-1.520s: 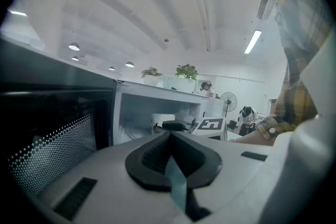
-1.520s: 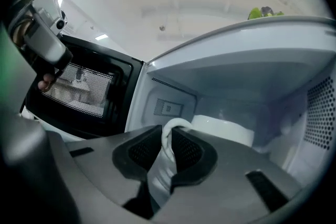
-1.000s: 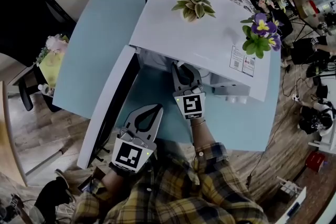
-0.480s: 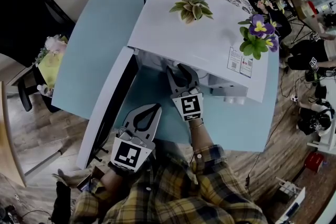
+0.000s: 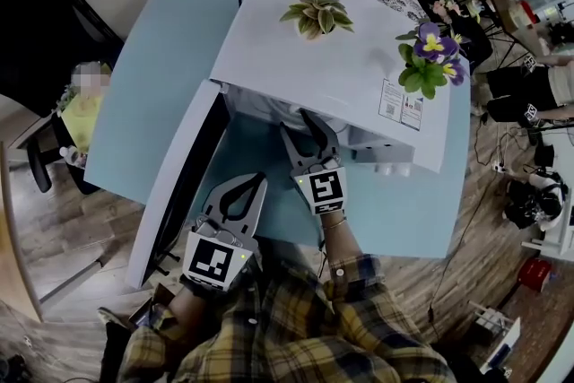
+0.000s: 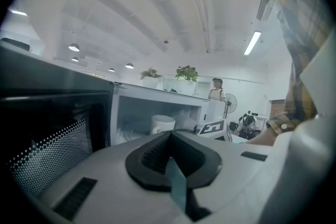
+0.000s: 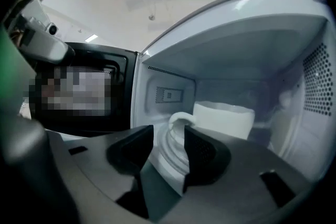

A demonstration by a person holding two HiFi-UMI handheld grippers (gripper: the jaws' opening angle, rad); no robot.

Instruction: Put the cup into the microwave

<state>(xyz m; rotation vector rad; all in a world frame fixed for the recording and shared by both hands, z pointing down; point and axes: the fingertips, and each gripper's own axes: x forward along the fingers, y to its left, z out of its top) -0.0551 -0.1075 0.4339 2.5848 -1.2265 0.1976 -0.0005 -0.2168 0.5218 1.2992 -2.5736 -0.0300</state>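
**Cup in microwave, right claw spread**

Head view: microwave [image 5: 332, 58] stands on the blue tabletop [image 5: 152, 76] with its door [image 5: 175, 184] swung open to the left. The right claw [image 5: 301, 123] reaches into the cavity mouth. The left claw [image 5: 256, 180] is outside over the tabletop, tips pressed together, nothing in it.

Left gripper view: white cup [image 6: 163, 123] stands upright inside the cavity.

Right gripper view: jaws have just been opening and are now spread. The cup handle [image 7: 181, 119] shows in the gap with the pads off it, and the cup body is just beyond.
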